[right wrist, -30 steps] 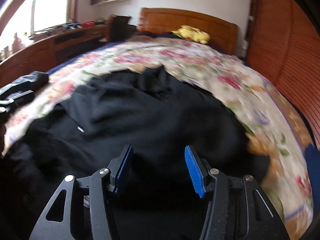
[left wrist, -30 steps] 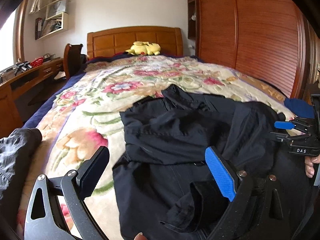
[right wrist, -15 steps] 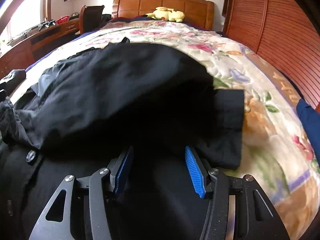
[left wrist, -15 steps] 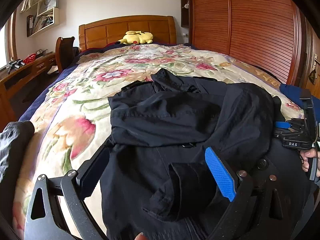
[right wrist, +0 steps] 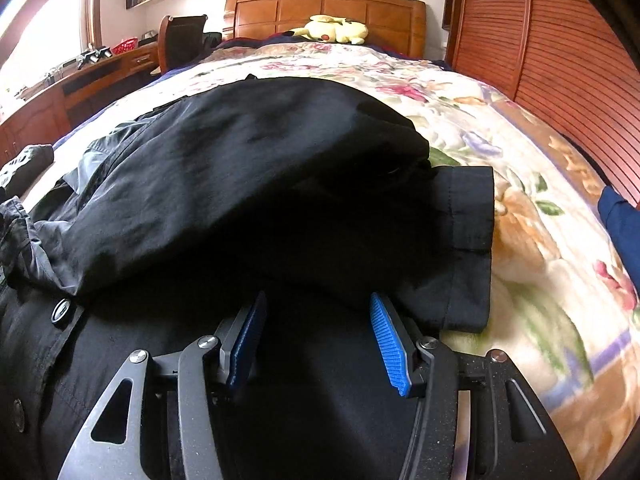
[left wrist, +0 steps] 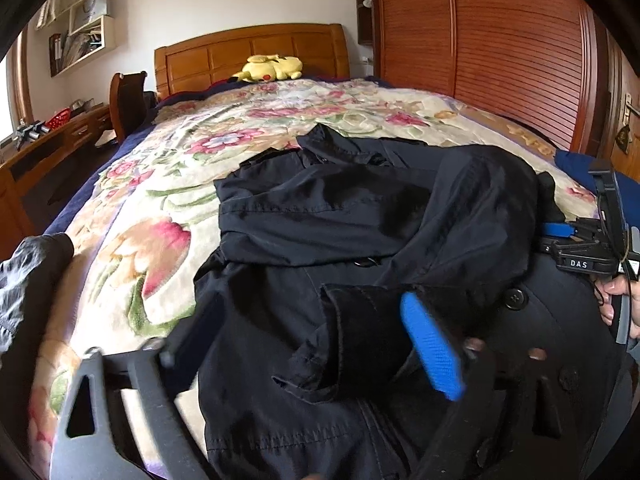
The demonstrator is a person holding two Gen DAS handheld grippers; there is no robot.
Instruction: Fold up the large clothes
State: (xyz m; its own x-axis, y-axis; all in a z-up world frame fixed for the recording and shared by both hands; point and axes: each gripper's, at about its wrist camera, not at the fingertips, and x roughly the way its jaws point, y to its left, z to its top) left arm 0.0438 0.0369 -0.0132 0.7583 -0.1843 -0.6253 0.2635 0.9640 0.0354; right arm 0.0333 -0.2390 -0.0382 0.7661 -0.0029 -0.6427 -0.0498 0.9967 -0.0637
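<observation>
A large black buttoned coat [left wrist: 360,240] lies crumpled on the flowered bedspread [left wrist: 168,200], its sleeves folded over the body. My left gripper [left wrist: 312,336] is open low over the coat's near part, a black sleeve cuff [left wrist: 352,328] between its jaws, untouched. My right gripper [right wrist: 316,336] is open just above the coat [right wrist: 240,168], with a sleeve cuff [right wrist: 468,216] lying to its right. The right gripper also shows in the left wrist view [left wrist: 580,240] at the coat's right edge.
A wooden headboard [left wrist: 248,56] with a yellow plush toy [left wrist: 272,68] stands at the far end. A wooden wardrobe [left wrist: 500,48] lines the right side. A desk [left wrist: 40,148] and chair stand on the left. A blue cloth [right wrist: 620,216] lies at the bed's right edge.
Both grippers have moved lower and closer over the coat. Both stay open. The coat's folds look the same.
</observation>
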